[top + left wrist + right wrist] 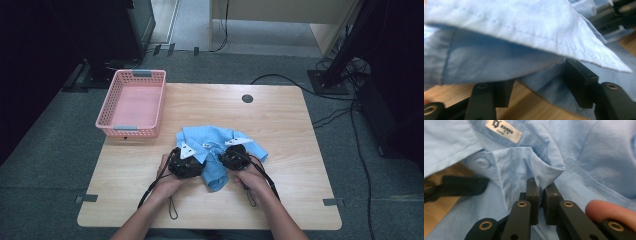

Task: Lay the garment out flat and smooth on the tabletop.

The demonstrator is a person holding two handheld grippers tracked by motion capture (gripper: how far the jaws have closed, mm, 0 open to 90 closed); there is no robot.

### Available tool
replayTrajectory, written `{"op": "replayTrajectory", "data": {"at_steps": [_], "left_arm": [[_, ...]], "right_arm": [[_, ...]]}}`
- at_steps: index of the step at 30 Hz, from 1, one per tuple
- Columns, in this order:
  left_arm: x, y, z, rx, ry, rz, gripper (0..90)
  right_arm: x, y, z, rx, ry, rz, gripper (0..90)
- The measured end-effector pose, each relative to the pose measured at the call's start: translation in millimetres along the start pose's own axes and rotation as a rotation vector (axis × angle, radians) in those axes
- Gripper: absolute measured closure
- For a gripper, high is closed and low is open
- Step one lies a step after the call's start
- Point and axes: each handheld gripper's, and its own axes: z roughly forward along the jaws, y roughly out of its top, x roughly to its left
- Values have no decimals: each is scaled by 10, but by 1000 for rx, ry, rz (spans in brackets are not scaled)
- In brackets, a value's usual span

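Shirt: one light-blue shirt point(220, 150) is lying crumpled near the middle of the table point(290, 150), toward the near edge.
Shirt axis: the bundle is running far-left to near-right, with a narrow tail pointing at the near edge between the two hands; the collar with one white label point(503, 130) and one button point(482, 163) is facing up.
Right gripper: the right gripper point(539, 188) is pinching a fold of shirt placket, jaws almost together on the cloth.
Left gripper: the left gripper point(536, 82) is sitting at the shirt's left edge with jaws about half apart; cloth is draping over and between them, pads not pressing it.
Grippers counted: two, side by side, both at the shirt.
Basket: one pink basket point(157, 107) is standing at the far-left corner, apart from the shirt.
Table hole: one dark round grommet point(247, 98) is sitting near the far edge.
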Motion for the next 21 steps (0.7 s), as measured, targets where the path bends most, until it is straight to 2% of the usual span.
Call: {"op": "replayTrajectory", "data": {"at_steps": [3, 6, 9, 12, 15, 19, 21], "left_arm": [[-46, -12, 0, -9, 7, 26, 537], [-67, -19, -7, -13, -25, 34, 682], [-52, -24, -15, -10, -49, 29, 785], [-33, -29, -20, -12, -68, 16, 862], [-18, -33, -26, -10, -86, 14, 885], [1, -45, -34, -3, -157, 24, 889], [6, -49, -38, 1, -177, 34, 889]], "right_arm": [[7, 6, -10, 19, 29, -13, 851], [-2, 22, -27, 19, 38, -18, 851], [-29, 67, -90, -19, 45, -21, 850], [-79, 154, -203, -72, 45, -1, 850], [-137, 253, -294, -131, 17, 4, 850], [-205, 389, -327, -181, -45, 13, 850], [-226, 448, -306, -196, -63, 18, 850]]}}
